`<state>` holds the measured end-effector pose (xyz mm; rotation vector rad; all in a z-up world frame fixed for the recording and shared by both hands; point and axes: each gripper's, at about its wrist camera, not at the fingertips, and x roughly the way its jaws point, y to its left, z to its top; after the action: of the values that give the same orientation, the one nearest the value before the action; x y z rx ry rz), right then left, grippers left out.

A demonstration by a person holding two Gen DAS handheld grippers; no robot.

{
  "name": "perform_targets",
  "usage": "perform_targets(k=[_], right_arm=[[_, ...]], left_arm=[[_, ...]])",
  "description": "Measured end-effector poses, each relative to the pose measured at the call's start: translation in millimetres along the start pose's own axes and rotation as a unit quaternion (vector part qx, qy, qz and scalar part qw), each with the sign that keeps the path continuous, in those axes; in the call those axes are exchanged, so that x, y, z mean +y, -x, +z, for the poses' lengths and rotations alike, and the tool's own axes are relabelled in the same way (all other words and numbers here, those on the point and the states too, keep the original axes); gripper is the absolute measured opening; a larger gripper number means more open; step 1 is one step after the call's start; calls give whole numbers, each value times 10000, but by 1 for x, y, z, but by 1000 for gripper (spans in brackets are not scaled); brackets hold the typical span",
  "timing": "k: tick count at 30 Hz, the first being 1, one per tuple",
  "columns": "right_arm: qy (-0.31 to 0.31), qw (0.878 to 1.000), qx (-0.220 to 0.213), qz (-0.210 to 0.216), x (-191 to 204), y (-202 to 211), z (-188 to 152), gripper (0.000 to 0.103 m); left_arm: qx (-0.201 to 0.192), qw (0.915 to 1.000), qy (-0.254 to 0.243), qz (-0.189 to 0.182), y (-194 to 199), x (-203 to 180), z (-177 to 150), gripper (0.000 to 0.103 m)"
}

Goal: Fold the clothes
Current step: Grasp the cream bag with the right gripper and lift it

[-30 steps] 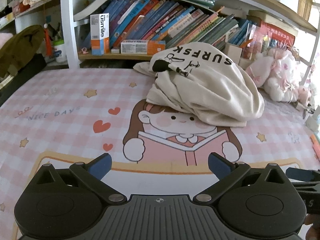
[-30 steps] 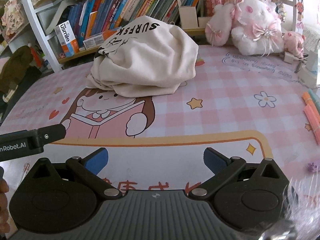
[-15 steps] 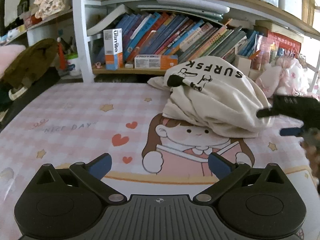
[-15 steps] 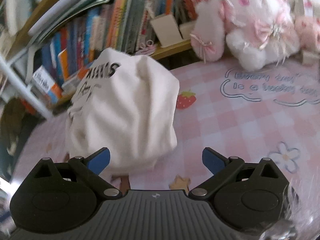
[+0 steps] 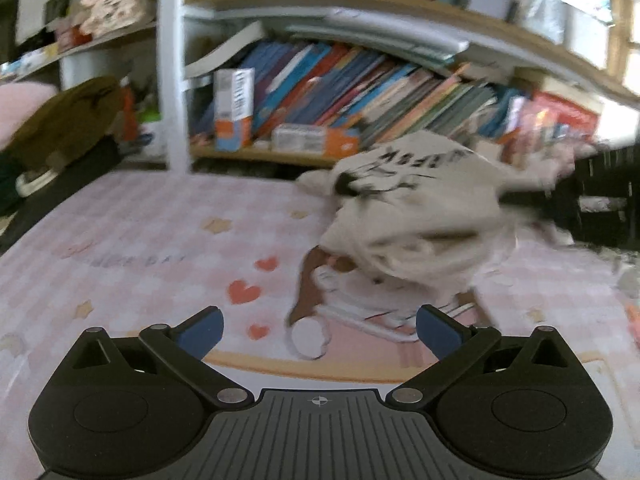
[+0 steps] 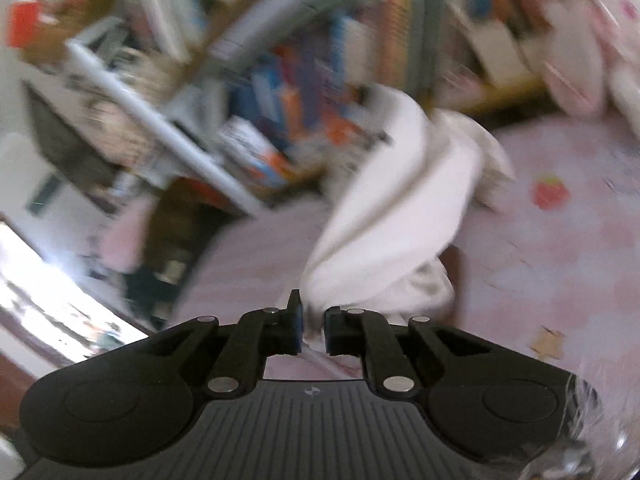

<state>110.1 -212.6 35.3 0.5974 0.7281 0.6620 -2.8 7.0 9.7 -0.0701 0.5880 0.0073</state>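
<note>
A crumpled cream garment (image 5: 416, 216) with black lettering lies on the pink checked mat (image 5: 160, 240), ahead and right of my left gripper (image 5: 318, 330), which is open with nothing between its blue pads. In the right wrist view my right gripper (image 6: 313, 330) is shut on an edge of the cream garment (image 6: 396, 216), and the cloth stretches up and away from the fingers. The right gripper's dark body (image 5: 600, 204) shows at the right edge of the left wrist view, beside the garment. Both views are blurred by motion.
A bookshelf (image 5: 360, 92) full of books runs behind the mat. A brown and black bag (image 5: 60, 136) sits at the far left. Pink plush toys (image 6: 592, 40) stand at the back right. A printed cartoon girl (image 5: 320, 312) lies on the mat under the garment.
My right gripper has moved in to the garment, shut on its edge and pulled it, stretching the cloth. My left gripper stayed open and shifted slightly.
</note>
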Motion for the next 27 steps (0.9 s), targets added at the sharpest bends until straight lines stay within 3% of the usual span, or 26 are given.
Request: perform_targets(k=[3,9,14,19,27], right_arm=[[85,9984,-314,462,33,16,14,9],[295,9916,-615,1102,94,26,39,9],[514,9893,-653,1197,124,26,44,9],[425,9917,-563,1079,130,22,39,9],[381,9943,-359,932,132,15,14,9]], left_arm=[[-203,9985,-252,-450,9,-11,4,103],[-492,9934,-765,-697,19,-28,7,103],[-544,9912,-701,-979,22,-28,7,103],[-498,9899,-642,-1159,19,-30,3,103],[-530,9908,-528,-1131,9,-30,8,103]])
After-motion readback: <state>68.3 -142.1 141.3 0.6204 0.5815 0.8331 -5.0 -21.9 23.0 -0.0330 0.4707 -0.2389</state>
